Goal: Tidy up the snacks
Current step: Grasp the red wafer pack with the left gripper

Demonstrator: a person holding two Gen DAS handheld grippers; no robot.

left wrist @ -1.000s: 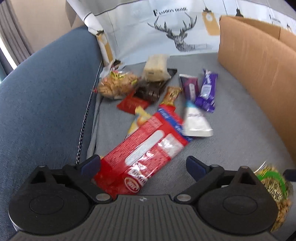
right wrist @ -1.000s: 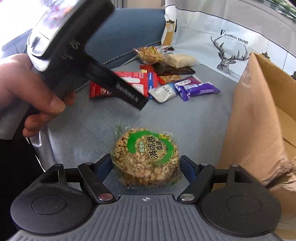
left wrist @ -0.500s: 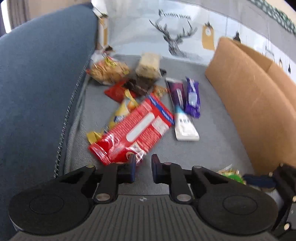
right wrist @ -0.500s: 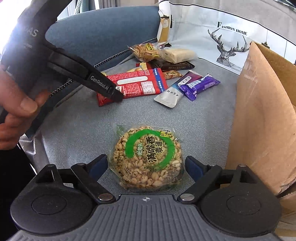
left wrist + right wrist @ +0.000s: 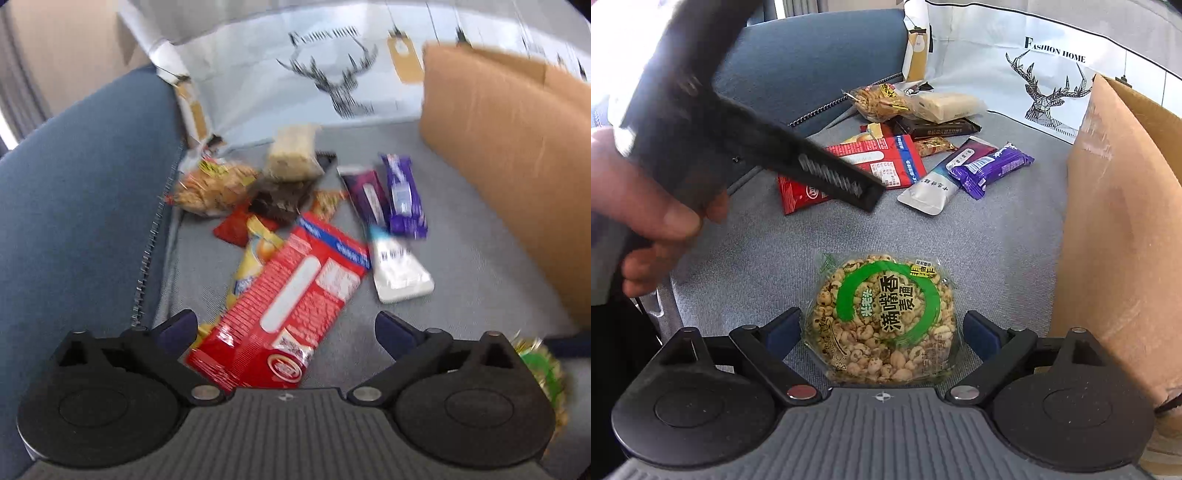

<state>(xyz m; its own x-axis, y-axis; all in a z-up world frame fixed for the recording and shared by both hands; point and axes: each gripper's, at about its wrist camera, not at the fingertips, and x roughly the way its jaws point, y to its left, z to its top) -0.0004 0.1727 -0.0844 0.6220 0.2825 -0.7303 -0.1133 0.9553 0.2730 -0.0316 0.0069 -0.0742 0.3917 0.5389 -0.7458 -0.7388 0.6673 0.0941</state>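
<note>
Over the near end of the red biscuit packet (image 5: 291, 314), the left gripper (image 5: 284, 326) has spread its fingers wide again after being nearly closed half a second ago, so that grasp looks about to begin; the right gripper (image 5: 882, 330) stays spread around the round puffed-grain cake (image 5: 882, 317) lying on the sofa seat (image 5: 997, 236), beside the cardboard box (image 5: 1115, 229)

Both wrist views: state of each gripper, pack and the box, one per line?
Left gripper: open, red pack between its fingers, not gripped.
Right gripper: open, straddling the puffed-grain pack.
Red pack: flat on the cushion, sealed.
Puffed-grain pack: flat, label up, sealed.
White pack: flat, beside the purple pack.
Box: upright, inside hidden.
</note>
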